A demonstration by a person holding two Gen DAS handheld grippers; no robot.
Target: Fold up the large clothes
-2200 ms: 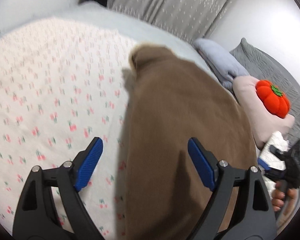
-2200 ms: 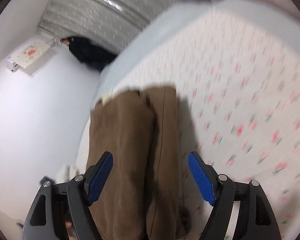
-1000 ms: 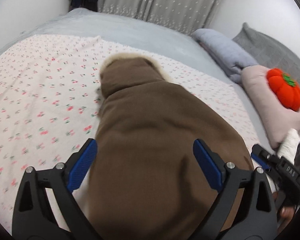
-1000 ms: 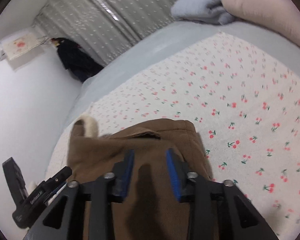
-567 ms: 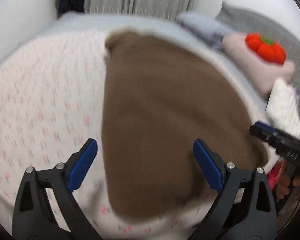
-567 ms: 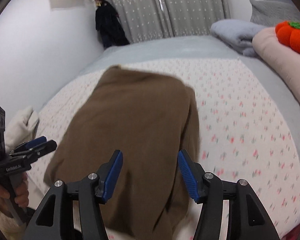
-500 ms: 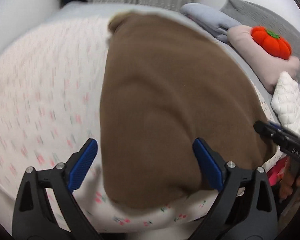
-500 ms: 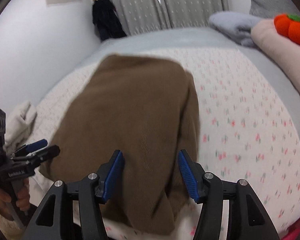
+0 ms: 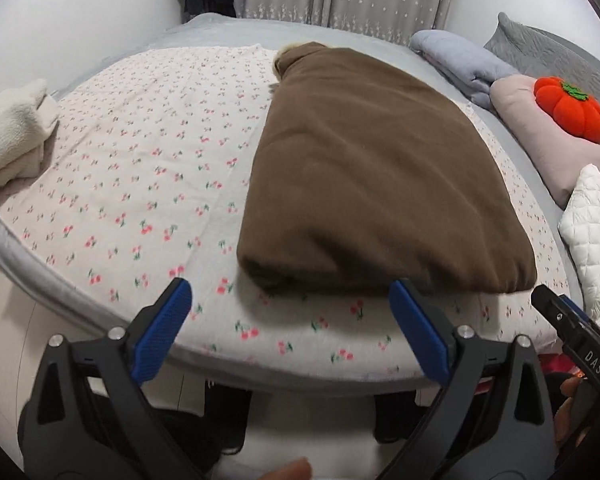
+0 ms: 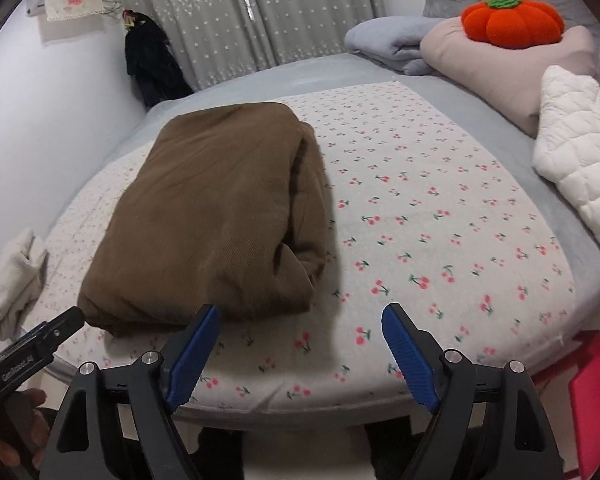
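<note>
1. Left wrist view: you are holding the left gripper (image 9: 290,320) released, empty, off the bed's (image 9: 100,308) near edge.
2. Your right gripper (image 10: 300,338) is likewise gaping, empty.
3. The folded brown garment (image 9: 372,184) is lying on the cherry-print sheet (image 9: 140,160), near that edge.

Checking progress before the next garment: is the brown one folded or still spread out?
Folded: the brown garment lies as a compact rectangle, layered edges stacked along one side.

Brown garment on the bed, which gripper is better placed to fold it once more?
Probably the left gripper: it is open and faces the brown garment squarely, while the open right gripper sits off its layered edge.
</note>
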